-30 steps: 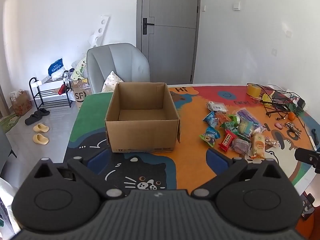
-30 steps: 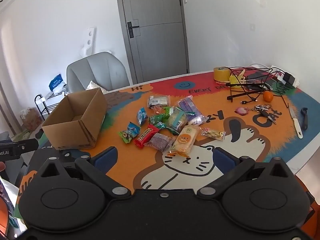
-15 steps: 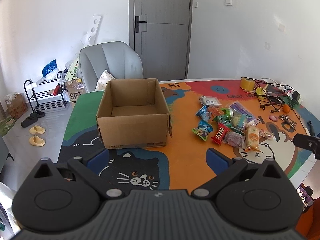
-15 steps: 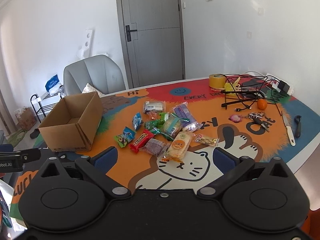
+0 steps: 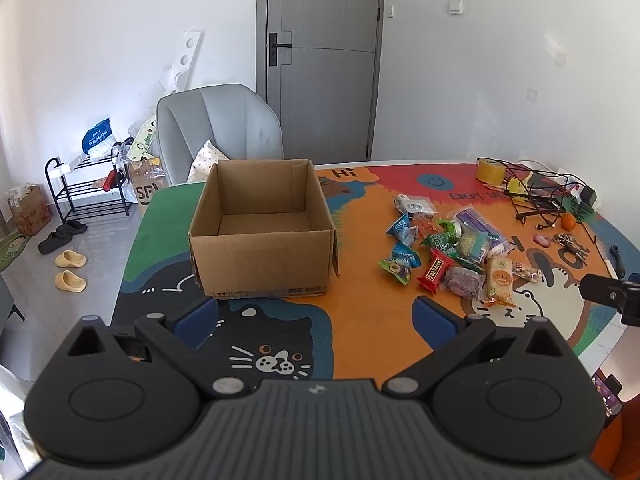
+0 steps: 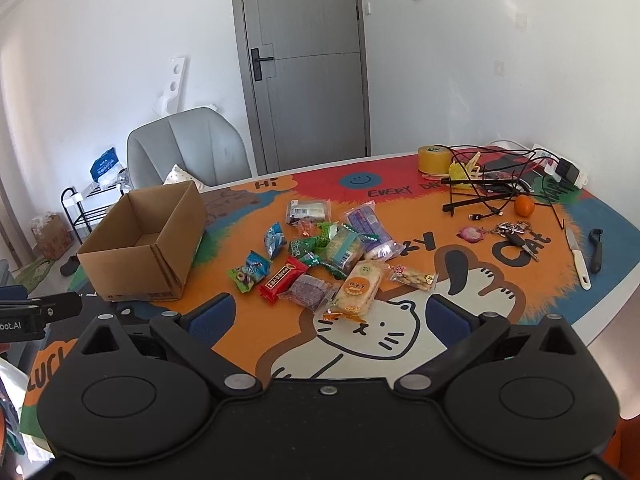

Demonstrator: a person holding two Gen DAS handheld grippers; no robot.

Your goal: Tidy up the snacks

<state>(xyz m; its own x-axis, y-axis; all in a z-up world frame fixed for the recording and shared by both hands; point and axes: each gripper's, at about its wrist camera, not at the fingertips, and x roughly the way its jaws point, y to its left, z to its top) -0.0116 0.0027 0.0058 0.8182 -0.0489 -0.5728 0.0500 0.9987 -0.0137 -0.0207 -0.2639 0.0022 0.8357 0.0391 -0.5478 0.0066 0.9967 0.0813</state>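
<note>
Left tool point(image 5: 316, 312) released, above bench point(image 5: 360, 332), box point(image 5: 262, 232) ahead. Right tool point(image 6: 330, 318) released, snack pile point(image 6: 328, 256) just ahead, untouched.

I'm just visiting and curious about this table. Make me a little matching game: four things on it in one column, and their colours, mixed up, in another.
Things:
1. open cardboard box
2. flat snack bar wrapper beside the purple packet
3. roll of packing tape at the far edge
4. small round fruit by the cables

Colours:
A. orange
B. brown
C. red
D. yellow

Pairs: 1-B, 2-C, 3-D, 4-A
</note>
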